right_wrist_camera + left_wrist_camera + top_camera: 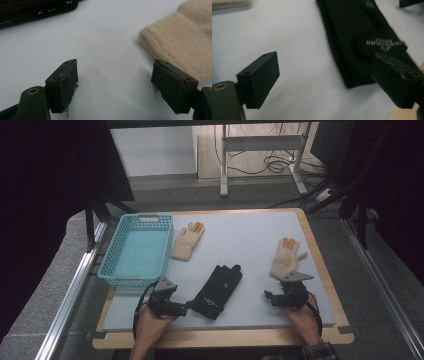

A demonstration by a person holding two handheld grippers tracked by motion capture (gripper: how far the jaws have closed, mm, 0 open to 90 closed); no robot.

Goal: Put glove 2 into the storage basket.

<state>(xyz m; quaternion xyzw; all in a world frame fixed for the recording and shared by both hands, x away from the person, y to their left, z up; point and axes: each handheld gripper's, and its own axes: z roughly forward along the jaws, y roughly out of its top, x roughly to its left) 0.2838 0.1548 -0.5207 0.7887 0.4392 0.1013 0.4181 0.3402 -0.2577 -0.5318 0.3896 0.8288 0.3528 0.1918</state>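
We hold the left gripper [187,309] spread wide beside the black glove [218,291]. Our right gripper [268,296] gapes empty just below the cream glove [286,258]

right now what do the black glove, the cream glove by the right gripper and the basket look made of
Black glove: smooth, matte synthetic fabric, probably, with printed pale lettering on the cuff. Cream glove: knit, fuzzy yarn, wool or cotton; ribbed stitches show. Basket: light-blue moulded plastic, likely, with perforated lattice walls.
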